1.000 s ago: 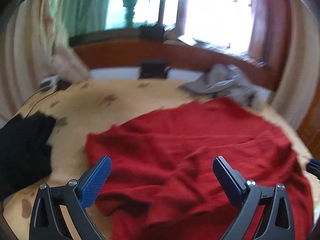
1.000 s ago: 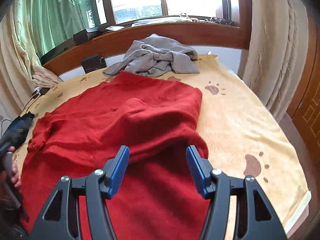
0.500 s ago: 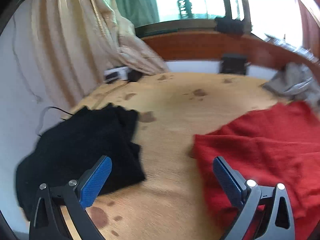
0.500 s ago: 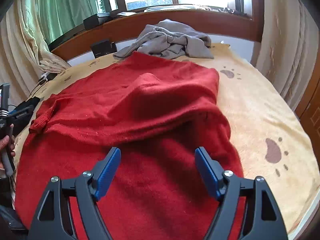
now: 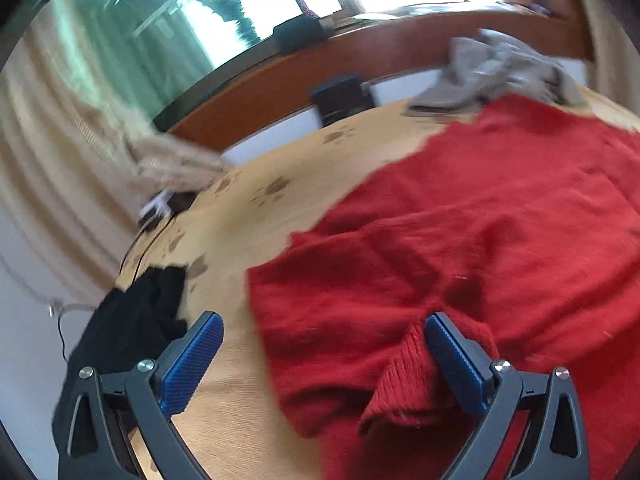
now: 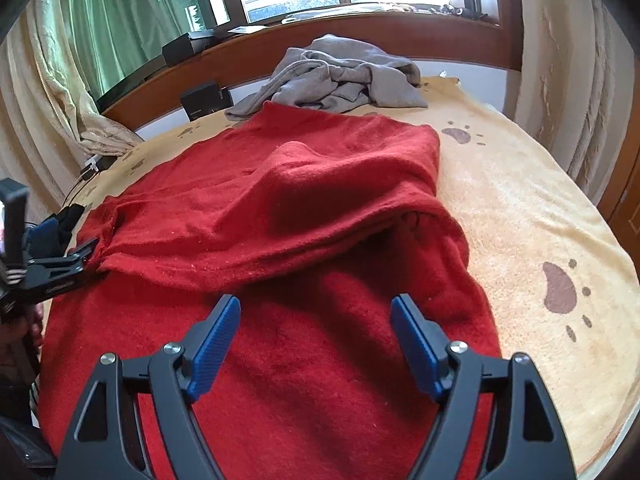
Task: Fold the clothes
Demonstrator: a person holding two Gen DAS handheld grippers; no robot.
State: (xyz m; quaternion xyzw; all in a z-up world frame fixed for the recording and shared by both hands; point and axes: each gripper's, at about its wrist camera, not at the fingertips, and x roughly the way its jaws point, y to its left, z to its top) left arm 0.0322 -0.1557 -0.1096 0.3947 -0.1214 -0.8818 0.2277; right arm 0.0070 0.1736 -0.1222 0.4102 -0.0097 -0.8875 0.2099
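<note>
Red sweater (image 6: 304,208): spread over most of the bed, partly folded, with an upper layer lying across the lower one; ribbed cuff (image 5: 404,380) turned up at the near left edge.
Left gripper (image 5: 324,364): fingers wide apart, grasping nothing; right blue pad (image 5: 454,356) touching the cuff, left pad above the bare blanket; also seen at the left border of the right wrist view (image 6: 60,264), at the sweater's edge.
Right gripper (image 6: 316,336): fingers released, spread over the near part of the sweater, nothing between them.
Blanket (image 6: 520,216): tan, with brown paw prints, under the sweater.
Black garment (image 5: 132,320): heaped on the left edge of the bed, apart from the sweater.
Grey garment (image 6: 340,76): crumpled at the far end, just touching the sweater's far edge.
Headboard (image 6: 440,40): brown wood, behind the grey garment, below the window.
</note>
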